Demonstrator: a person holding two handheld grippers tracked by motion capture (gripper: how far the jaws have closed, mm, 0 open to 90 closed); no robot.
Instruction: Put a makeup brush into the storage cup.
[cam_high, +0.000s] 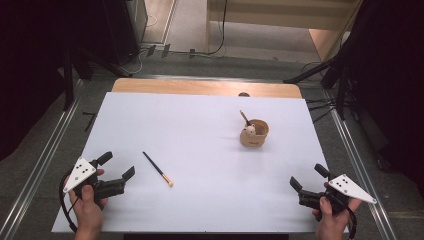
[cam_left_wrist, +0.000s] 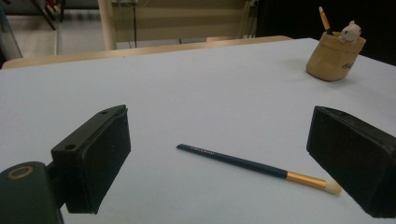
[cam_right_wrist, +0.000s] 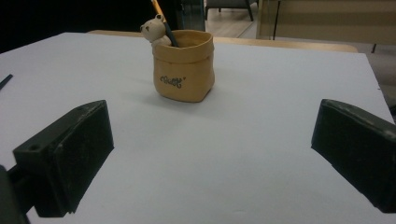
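The left gripper (cam_high: 119, 166) rests low on the near left part of the bench (cam_high: 200, 130), jaws spread wide and holding nothing. A brush (cam_high: 158, 169) lies flat on the bench just ahead of it and slightly to its right, not touching either jaw. In the left gripper view the brush (cam_left_wrist: 254, 167) lies crosswise between and just beyond the two jaws, its dark handle toward the left jaw and its gold ferrule and pale tip near the right jaw.

The right gripper (cam_high: 306, 179) sits at the near right part of the bench, jaws also wide apart and empty. A tan cup (cam_high: 254, 133) stands upright well ahead of it and to its left; in the right gripper view the cup (cam_right_wrist: 184, 65) stands ahead between the jaws, closer to the left one.

There are two brushes in all: one loose on the bench, and a second brush (cam_high: 245, 118) standing tilted inside the cup. A small bear figure (cam_right_wrist: 154, 30) sits at the cup's rim, beside that brush.
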